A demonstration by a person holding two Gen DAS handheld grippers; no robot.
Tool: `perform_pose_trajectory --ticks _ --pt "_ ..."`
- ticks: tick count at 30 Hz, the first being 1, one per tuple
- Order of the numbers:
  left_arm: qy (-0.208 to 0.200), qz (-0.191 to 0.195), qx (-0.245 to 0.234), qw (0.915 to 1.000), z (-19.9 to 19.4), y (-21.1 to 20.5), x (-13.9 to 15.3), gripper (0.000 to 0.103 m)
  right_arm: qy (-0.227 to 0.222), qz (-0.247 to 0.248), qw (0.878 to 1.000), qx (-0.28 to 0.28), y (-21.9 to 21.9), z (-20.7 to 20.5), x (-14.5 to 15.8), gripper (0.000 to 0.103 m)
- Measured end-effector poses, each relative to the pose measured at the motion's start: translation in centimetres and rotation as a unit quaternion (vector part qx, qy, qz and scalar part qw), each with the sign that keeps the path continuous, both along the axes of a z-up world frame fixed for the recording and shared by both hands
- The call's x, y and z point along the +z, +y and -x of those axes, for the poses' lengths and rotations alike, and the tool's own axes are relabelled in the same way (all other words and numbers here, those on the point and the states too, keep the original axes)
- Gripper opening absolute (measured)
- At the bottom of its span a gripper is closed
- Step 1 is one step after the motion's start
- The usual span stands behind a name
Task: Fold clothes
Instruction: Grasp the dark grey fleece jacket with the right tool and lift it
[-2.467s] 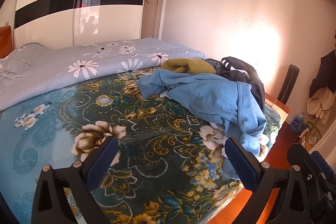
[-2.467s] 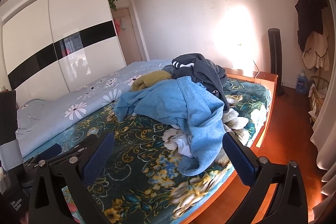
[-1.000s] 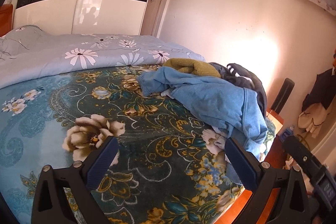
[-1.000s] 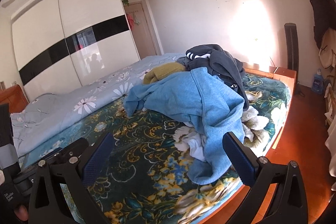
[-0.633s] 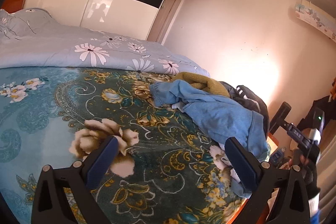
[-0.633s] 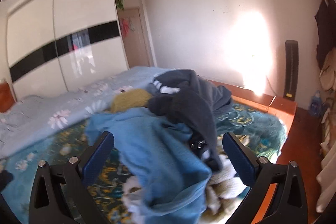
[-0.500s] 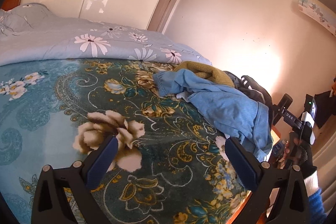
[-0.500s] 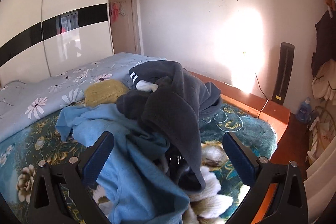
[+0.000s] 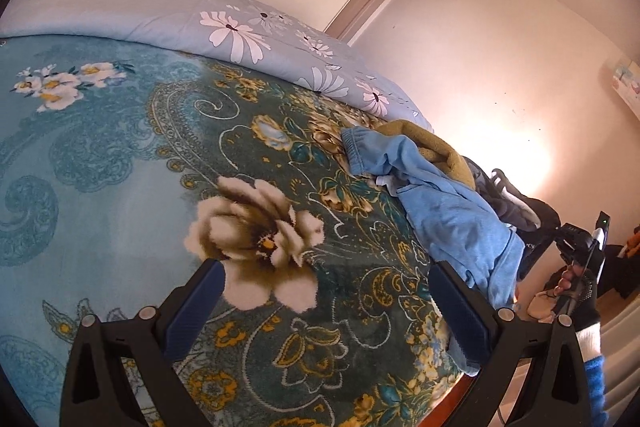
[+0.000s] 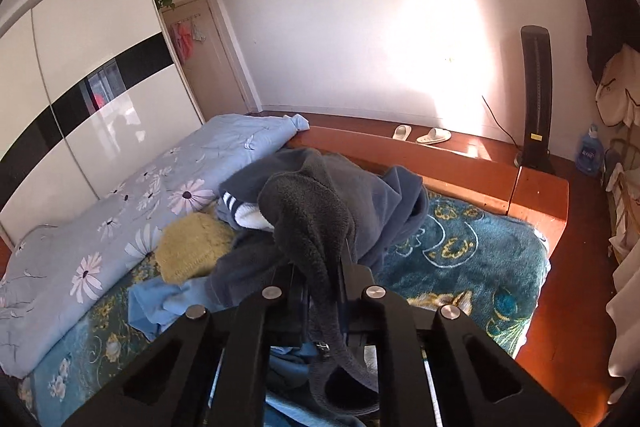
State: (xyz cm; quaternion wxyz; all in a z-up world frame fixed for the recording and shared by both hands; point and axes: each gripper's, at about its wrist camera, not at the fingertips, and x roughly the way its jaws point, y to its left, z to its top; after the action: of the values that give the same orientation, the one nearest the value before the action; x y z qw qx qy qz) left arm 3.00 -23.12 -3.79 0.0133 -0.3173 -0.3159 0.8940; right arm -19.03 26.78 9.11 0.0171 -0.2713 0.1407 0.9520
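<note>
Pile: dark grey fleece garment (image 10: 316, 223) sat on top of the heap near the foot of the bed (image 10: 472, 255), with a blue garment (image 9: 452, 215) and a mustard-yellow knit (image 10: 192, 247) under and beside it.
Key relation: fleece garment lay straight ahead of the right hand-held gripper (image 10: 320, 283) and draped down between its jaws; its long fold ran from the top of the heap toward the camera.
Nearer hand: right one was at the heap; left one was well apart from it, out over bare blanket.
Right hand-held gripper: jaws drawn nearly together and clamped on a fold of the dark fleece, the cloth pinched between them and hanging on below.
Left hand-held gripper (image 9: 324, 303): jaws spread wide, nothing between them, hovering above the flowered blanket (image 9: 120, 155), with the heap off to its right.
Right hand seen from the left wrist view: a gloved hand (image 9: 576, 287) held the other tool just beyond the heap.
Task stage, as a judgement: first garment just seized, nothing folded yet.
Likely need: lift the fleece clear of the blue garment and bring it to the open blanket where the left hand could take a second edge.
</note>
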Motion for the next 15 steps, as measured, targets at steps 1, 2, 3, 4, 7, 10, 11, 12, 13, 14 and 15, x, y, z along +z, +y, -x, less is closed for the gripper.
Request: perform_pose_trajectory --ticks 1,2,3,4,7,10,11,12,13,14,15 --pt "0.002 0.007 -0.001 1.0 -0.4 -0.1 0.3 0.103 0.01 -0.012 1.0 0.005 -0.7 -0.4 1.2 0.01" --pt "0.004 0.013 -0.002 0.9999 -0.7 -0.3 0.6 0.103 0.021 -0.023 0.999 0.013 -1.3 -0.8 2.5 0.007" --pt "0.006 0.018 -0.003 0.9998 -1.0 -0.5 0.9 0.103 0.03 -0.03 0.999 0.019 -2.0 -1.2 3.8 0.005" --pt "0.01 0.018 -0.003 0.9998 -1.4 -0.7 1.2 0.103 0.038 -0.034 0.998 0.023 -2.6 -1.6 5.0 0.005" --pt "0.024 0.009 0.001 0.9997 -2.6 -1.8 2.1 0.103 0.052 -0.042 0.997 0.028 -4.0 -2.3 8.3 0.005" --pt "0.04 -0.002 0.004 0.9992 -3.9 -2.7 2.8 0.103 0.053 -0.06 0.996 0.03 -5.4 -2.7 9.8 0.005" --pt "0.044 -0.001 0.005 0.999 -4.2 -3.0 3.1 0.103 0.058 -0.053 0.997 0.027 -5.5 -3.1 10.2 0.005" --pt "0.046 0.001 0.007 0.9989 -4.6 -3.3 3.3 0.103 0.064 -0.043 0.997 0.023 -5.5 -3.3 10.5 0.005" --pt "0.049 0.004 0.008 0.9988 -5.0 -3.5 3.6 0.103 0.07 -0.037 0.997 0.021 -5.6 -3.6 10.9 0.005" --pt "0.051 0.007 0.01 0.9986 -5.4 -3.8 3.9 0.103 0.076 -0.04 0.996 0.021 -5.8 -3.9 11.5 0.005" --pt "0.056 0.007 0.012 0.9983 -5.8 -4.1 4.2 0.103 0.082 -0.047 0.995 0.022 -6.2 -4.3 12.1 0.005"
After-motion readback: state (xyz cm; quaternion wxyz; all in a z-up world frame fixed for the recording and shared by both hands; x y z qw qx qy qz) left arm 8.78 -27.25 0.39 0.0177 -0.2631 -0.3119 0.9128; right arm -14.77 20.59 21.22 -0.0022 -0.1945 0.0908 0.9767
